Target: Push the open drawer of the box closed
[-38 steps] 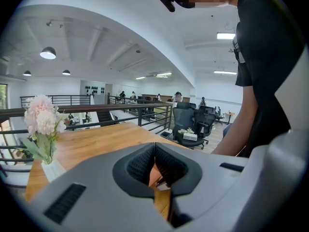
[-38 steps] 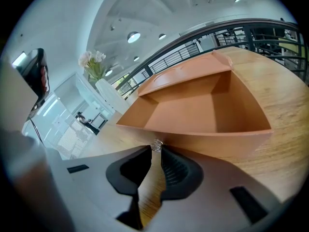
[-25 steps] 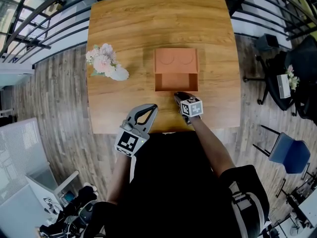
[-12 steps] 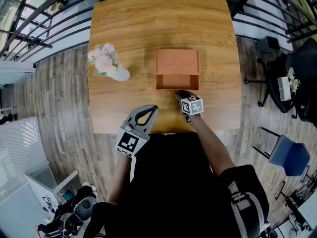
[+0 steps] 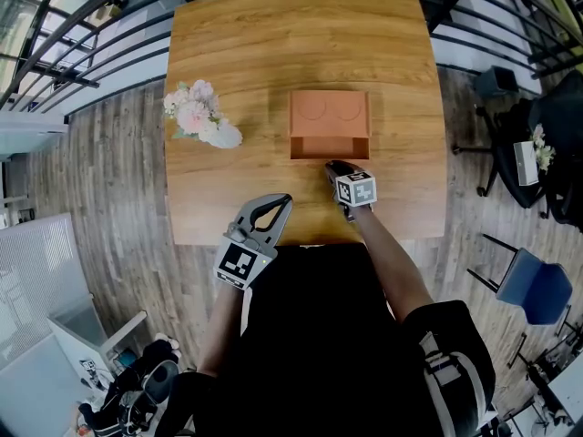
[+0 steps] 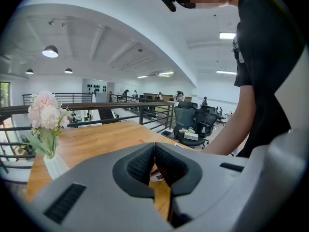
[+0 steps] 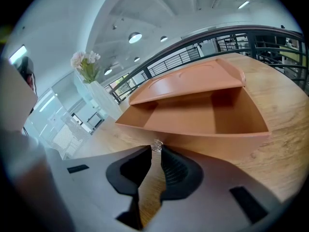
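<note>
At the near edge of the tabletop (image 5: 273, 53), the left tongs (image 5: 278, 200) hang above the wood, jaws together and empty. Just beyond, right of centre, the right tongs (image 5: 333, 166) are closed to a narrow slit, tips pinched on the small clear knob (image 7: 156, 145) of the drawer (image 5: 330, 147). The drawer stands part-way out of the near side of the box (image 5: 330, 110) at mid-tabletop. Flowers (image 5: 196, 112) stand well left of the box.

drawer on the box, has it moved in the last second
Yes. The drawer has slid further into the box; less of it sticks out toward the person than before.
</note>
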The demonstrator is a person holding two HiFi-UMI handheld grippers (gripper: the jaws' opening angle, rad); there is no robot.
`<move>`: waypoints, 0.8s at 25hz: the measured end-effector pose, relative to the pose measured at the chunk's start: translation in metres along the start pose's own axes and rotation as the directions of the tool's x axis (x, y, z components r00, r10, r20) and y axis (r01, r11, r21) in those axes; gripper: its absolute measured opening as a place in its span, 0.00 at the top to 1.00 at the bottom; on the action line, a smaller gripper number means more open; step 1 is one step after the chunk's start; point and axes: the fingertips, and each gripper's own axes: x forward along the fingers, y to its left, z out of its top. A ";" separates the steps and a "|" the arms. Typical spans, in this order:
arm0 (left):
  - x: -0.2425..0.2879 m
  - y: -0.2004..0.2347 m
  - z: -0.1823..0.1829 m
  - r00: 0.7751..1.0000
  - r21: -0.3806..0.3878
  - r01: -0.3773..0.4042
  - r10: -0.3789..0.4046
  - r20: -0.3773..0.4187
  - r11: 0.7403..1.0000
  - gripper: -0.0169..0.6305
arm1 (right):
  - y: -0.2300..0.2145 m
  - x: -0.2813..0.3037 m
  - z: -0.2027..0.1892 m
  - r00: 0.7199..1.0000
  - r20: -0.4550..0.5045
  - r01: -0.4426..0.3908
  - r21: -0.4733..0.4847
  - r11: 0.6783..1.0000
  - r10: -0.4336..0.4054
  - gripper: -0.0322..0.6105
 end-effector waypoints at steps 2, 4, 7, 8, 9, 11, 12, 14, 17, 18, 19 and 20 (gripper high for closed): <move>-0.001 -0.001 0.000 1.000 -0.002 0.001 -0.001 -0.009 1.000 0.94 | -0.001 0.000 0.002 1.000 0.004 0.001 0.000 1.000 -0.001 0.83; -0.001 -0.001 -0.001 1.000 -0.005 0.002 -0.003 -0.022 1.000 0.94 | -0.001 0.000 0.005 1.000 0.005 0.001 0.003 1.000 -0.001 0.83; -0.001 0.001 0.001 1.000 -0.006 0.000 0.000 0.003 1.000 0.94 | -0.002 0.003 0.010 1.000 0.002 0.005 0.001 1.000 -0.005 0.83; 0.000 0.002 0.002 1.000 -0.005 -0.001 0.001 0.018 1.000 0.94 | -0.002 0.005 0.011 1.000 0.003 0.005 0.001 1.000 -0.005 0.83; 0.000 0.002 0.003 1.000 -0.002 -0.001 0.001 0.028 1.000 0.94 | -0.003 0.006 0.013 1.000 0.003 0.005 0.001 1.000 -0.005 0.83; -0.001 0.001 0.002 1.000 0.000 0.003 -0.003 0.014 1.000 0.94 | -0.004 0.007 0.014 1.000 0.005 0.007 0.003 1.000 -0.007 0.83; -0.002 0.001 0.001 1.000 -0.003 0.004 -0.004 -0.002 1.000 0.94 | -0.005 0.008 0.015 1.000 0.006 0.008 0.004 1.000 -0.008 0.83; -0.002 0.001 0.001 1.000 -0.004 0.002 -0.002 -0.001 1.000 0.94 | -0.006 0.010 0.017 1.000 0.008 0.010 0.008 1.000 -0.010 0.83; -0.004 0.002 0.002 1.000 -0.003 -0.002 0.002 0.009 1.000 0.94 | -0.008 0.012 0.020 1.000 0.011 0.013 0.008 1.000 -0.013 0.83; -0.005 0.002 0.001 1.000 -0.005 -0.002 0.002 -0.002 1.000 0.94 | -0.008 0.012 0.022 1.000 0.011 0.013 0.008 1.000 -0.014 0.83; -0.005 0.002 0.000 1.000 -0.007 -0.002 0.002 -0.009 1.000 0.94 | -0.009 0.013 0.023 1.000 0.011 0.014 0.008 1.000 -0.014 0.83; -0.005 0.002 -0.001 1.000 -0.007 -0.001 0.001 -0.012 1.000 0.94 | -0.010 0.014 0.024 1.000 0.011 0.016 0.009 1.000 -0.016 0.83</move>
